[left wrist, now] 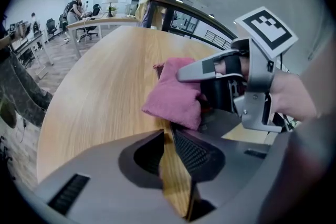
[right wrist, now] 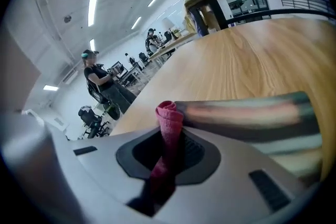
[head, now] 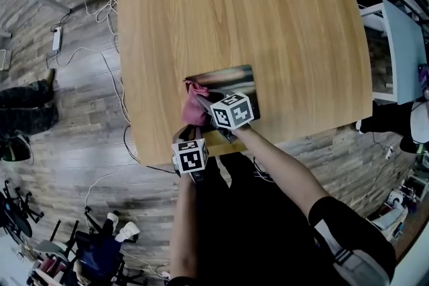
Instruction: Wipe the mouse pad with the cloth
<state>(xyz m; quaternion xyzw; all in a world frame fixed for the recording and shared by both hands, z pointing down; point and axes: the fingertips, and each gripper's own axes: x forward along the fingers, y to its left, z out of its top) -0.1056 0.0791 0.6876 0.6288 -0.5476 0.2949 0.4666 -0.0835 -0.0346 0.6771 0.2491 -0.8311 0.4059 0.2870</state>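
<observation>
A dark, shiny mouse pad (head: 231, 80) lies near the front edge of the wooden table (head: 268, 23). A pink cloth (head: 194, 109) rests bunched on the pad's left part. My right gripper (head: 209, 102) is shut on that cloth, and in the right gripper view a rolled fold of the cloth (right wrist: 168, 118) stands up between the jaws, with the mouse pad (right wrist: 247, 113) just beyond. My left gripper (head: 192, 137) points steeply down at the pad's near left corner. Its jaws stand a little apart in the left gripper view (left wrist: 170, 139), and only table wood shows between them. The cloth (left wrist: 173, 94) lies right ahead.
The table's front edge (head: 201, 159) runs just under the left gripper. Cables and a power strip (head: 57, 39) lie on the floor to the left. A white chair (head: 402, 50) stands at the table's right side. People sit at desks (left wrist: 100, 18) far behind.
</observation>
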